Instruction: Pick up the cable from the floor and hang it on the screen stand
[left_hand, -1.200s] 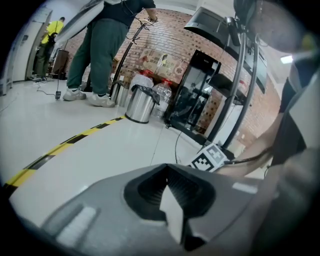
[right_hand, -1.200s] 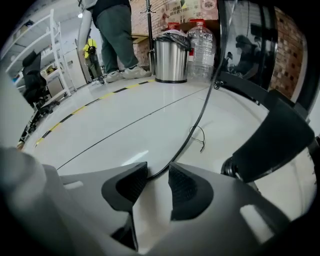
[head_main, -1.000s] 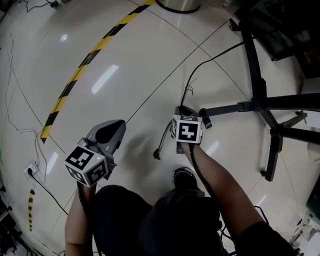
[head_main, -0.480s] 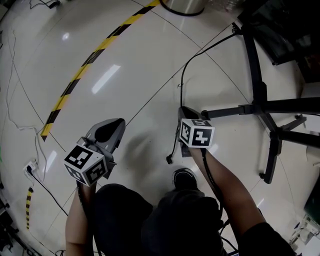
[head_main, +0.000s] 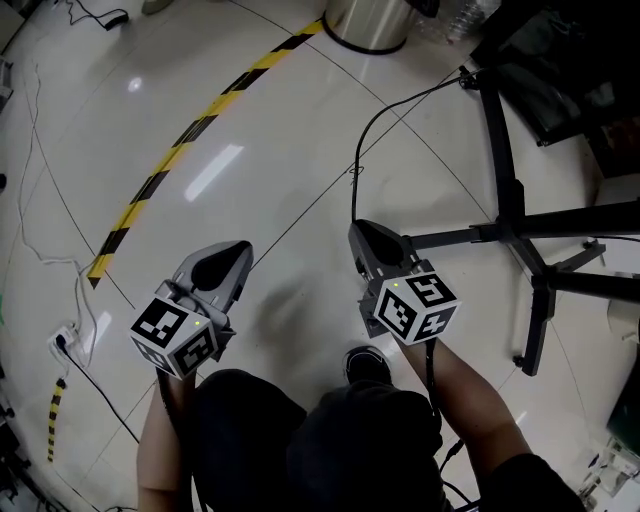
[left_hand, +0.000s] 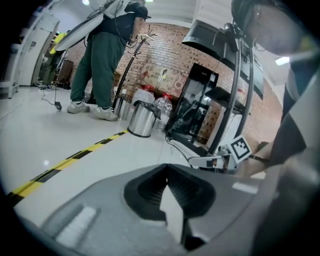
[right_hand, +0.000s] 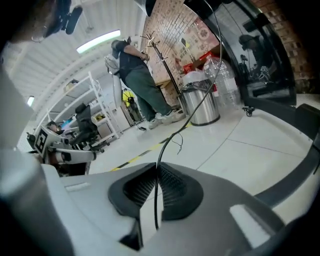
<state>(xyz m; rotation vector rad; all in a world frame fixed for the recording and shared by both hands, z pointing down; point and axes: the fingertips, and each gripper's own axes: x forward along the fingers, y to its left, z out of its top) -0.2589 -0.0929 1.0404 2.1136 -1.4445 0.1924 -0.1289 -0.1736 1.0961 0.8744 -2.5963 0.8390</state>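
Right gripper (head_main: 357, 230) (right_hand: 156, 167): jaws have just been closing, now clamped on the black cable.
Cable (head_main: 353, 185) (right_hand: 170, 140): pinched between the right pads, runs on toward the far leg end of the screen stand (head_main: 510, 185).
Left gripper (head_main: 238, 250) (left_hand: 166, 167): jaws together, nothing between them.
Stand: black legs on the tiled floor (head_main: 250, 130), right of the right gripper.

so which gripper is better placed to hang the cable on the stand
Right. The right gripper is shut on the cable and sits nearer the stand; the left gripper is shut, empty and farther off.
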